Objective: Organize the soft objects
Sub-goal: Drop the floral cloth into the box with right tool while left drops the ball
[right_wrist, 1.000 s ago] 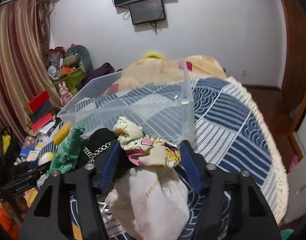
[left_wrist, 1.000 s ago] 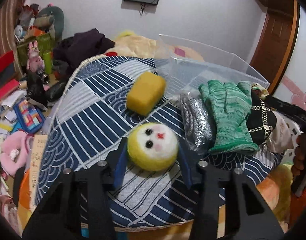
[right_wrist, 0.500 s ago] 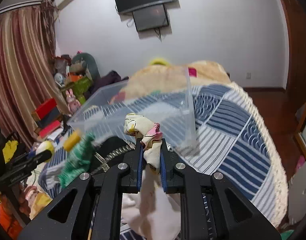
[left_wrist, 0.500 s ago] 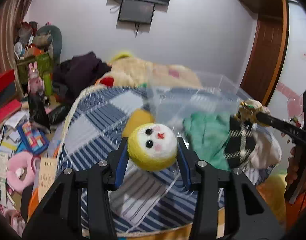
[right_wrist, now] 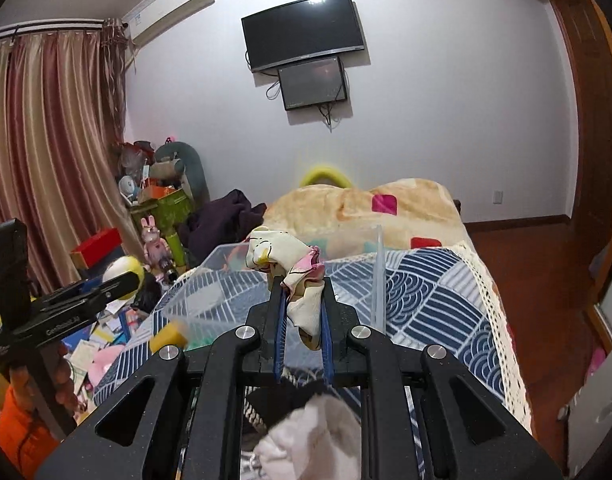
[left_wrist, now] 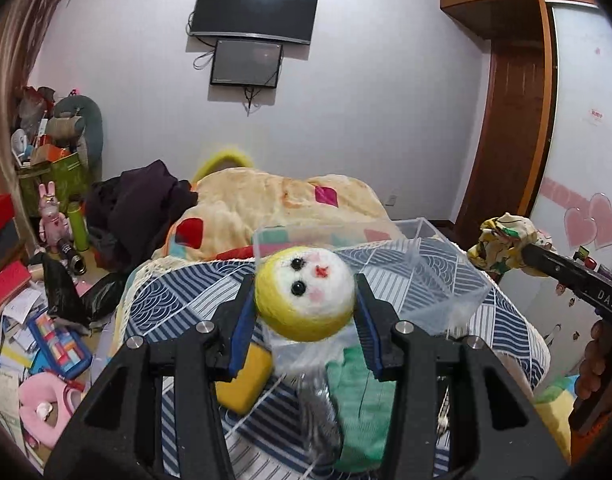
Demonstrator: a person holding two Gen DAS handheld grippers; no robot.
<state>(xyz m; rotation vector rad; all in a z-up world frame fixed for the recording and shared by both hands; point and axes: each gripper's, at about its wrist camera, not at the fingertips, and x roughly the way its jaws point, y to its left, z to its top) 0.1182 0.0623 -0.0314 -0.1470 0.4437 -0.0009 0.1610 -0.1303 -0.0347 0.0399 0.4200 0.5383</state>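
My left gripper (left_wrist: 304, 300) is shut on a round yellow-and-white felt doll head (left_wrist: 304, 294) and holds it in the air in front of the clear plastic bin (left_wrist: 445, 276). My right gripper (right_wrist: 302, 292) is shut on a crumpled printed cloth (right_wrist: 284, 258), lifted above the bin's (right_wrist: 234, 280) near wall; it also shows at the right of the left wrist view (left_wrist: 501, 246). Below on the bed lie a yellow sponge (left_wrist: 246, 380), a grey glove (left_wrist: 319, 408) and a green glove (left_wrist: 361, 392). A white cloth (right_wrist: 309, 436) and a black item lie under my right gripper.
The bed has a blue patterned cover (right_wrist: 437, 280) and a beige blanket (left_wrist: 266, 204) behind the bin. The floor at left is cluttered with books, boxes and toys (left_wrist: 46, 344). A door (left_wrist: 505, 140) stands at right, and screens hang on the wall (left_wrist: 254, 12).
Both grippers have risen from the bed. The left lifted the doll head off the cover; the right closed on the printed cloth and raised it toward the bin.
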